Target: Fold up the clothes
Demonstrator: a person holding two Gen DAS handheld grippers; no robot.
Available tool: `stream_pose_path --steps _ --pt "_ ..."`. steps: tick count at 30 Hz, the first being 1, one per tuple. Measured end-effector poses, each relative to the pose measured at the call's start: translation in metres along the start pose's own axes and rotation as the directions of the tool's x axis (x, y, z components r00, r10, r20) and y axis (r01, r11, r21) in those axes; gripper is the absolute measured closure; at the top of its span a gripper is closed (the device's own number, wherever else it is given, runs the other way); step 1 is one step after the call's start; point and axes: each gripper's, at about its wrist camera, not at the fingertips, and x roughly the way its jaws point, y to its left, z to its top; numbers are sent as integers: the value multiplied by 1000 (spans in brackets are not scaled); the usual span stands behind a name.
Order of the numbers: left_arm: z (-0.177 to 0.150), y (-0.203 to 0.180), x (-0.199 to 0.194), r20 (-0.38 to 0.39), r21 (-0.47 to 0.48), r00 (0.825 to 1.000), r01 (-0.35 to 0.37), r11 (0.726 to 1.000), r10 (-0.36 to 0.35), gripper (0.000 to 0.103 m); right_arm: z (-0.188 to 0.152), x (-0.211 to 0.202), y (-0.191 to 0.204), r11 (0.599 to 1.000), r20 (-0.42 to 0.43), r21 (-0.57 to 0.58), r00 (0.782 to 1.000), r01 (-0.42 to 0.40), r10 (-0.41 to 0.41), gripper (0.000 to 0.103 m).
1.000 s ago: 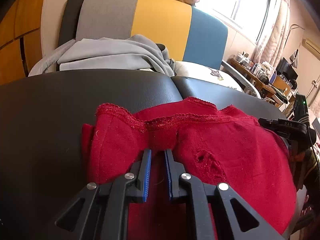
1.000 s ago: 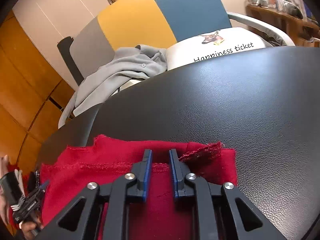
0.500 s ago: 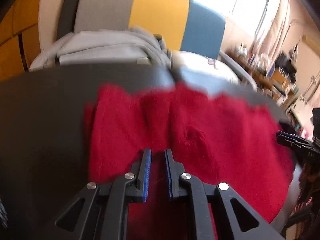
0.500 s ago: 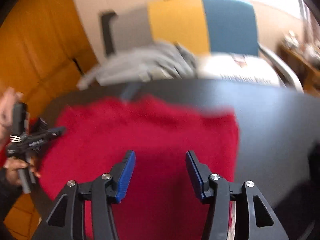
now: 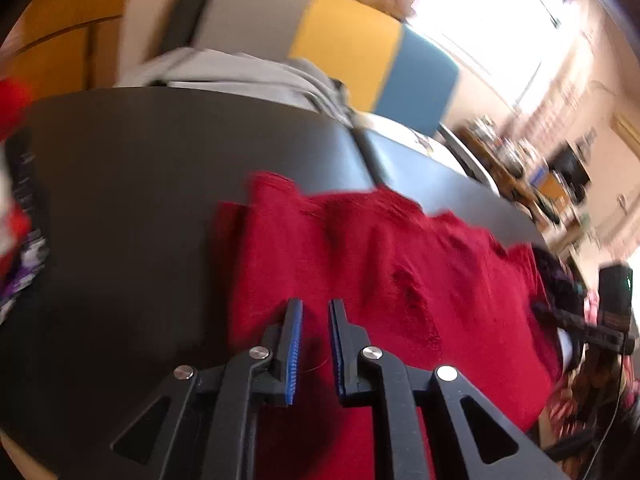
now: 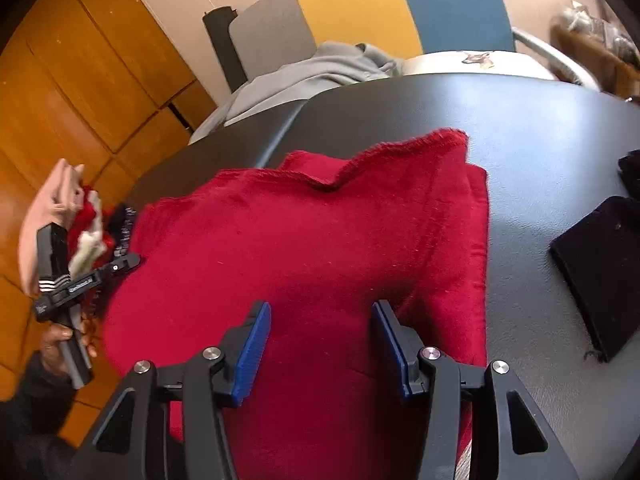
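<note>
A red knitted garment (image 5: 380, 280) lies folded on the black padded table (image 5: 140, 180); it also shows in the right wrist view (image 6: 320, 248). My left gripper (image 5: 314, 308) hovers over the garment's near edge with its jaws nearly closed and nothing between them. In the right wrist view it shows at the garment's left side (image 6: 128, 260). My right gripper (image 6: 322, 308) is open and empty above the near part of the garment. In the left wrist view it appears at the far right (image 5: 552, 312).
A dark folded cloth (image 6: 600, 272) lies on the table to the right of the garment. A grey garment (image 6: 320, 72) lies on the grey, yellow and blue chair (image 6: 360, 12) behind the table. Orange cabinets (image 6: 80, 80) stand at left.
My right gripper has opened, let go of the red garment and pulled back. My left gripper has also pulled back off the fabric toward the near edge and swung left.
</note>
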Motion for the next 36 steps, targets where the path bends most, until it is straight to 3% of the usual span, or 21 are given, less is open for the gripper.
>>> stream_pose_path --steps 2,5,7,11,13,18,20,22,27,31,36 --pt "1 16 -13 9 -67 1000 10 998 -9 81 2 -8 8 1000 12 -20 1000 -23 23 48" --pt "4 39 -12 -16 -136 1000 20 990 -22 67 13 -4 19 998 59 -66 998 -21 24 37" --pt "7 49 -5 -37 -166 998 46 985 -52 42 19 9 16 998 47 -58 999 -10 12 37" --pt "14 48 19 -101 -114 992 59 992 -70 38 19 33 -1 999 29 -21 999 -36 37 37" --pt "17 47 35 -131 -88 986 90 992 -101 38 16 35 -7 998 58 -24 996 -63 64 36" --pt "30 43 58 -119 -71 972 193 979 -201 43 13 34 -17 990 110 -10 984 -141 141 36" --pt "33 41 64 -126 -51 974 183 982 -188 68 12 34 -20 987 124 -4 979 -161 161 36" --pt "34 39 65 -134 -58 972 188 981 -194 80 11 33 -20 985 137 -3 975 -174 173 35" --pt "41 26 56 -113 -18 986 120 993 -122 87 10 33 -20 982 142 -1 972 -189 188 34" --pt "56 26 52 -106 -4 992 63 998 -63 87 19 33 -14 983 72 -13 980 -183 184 35" --pt "87 28 36 -79 7 997 5 1000 -5 87 30 23 15 959 -62 -235 987 -159 148 35"
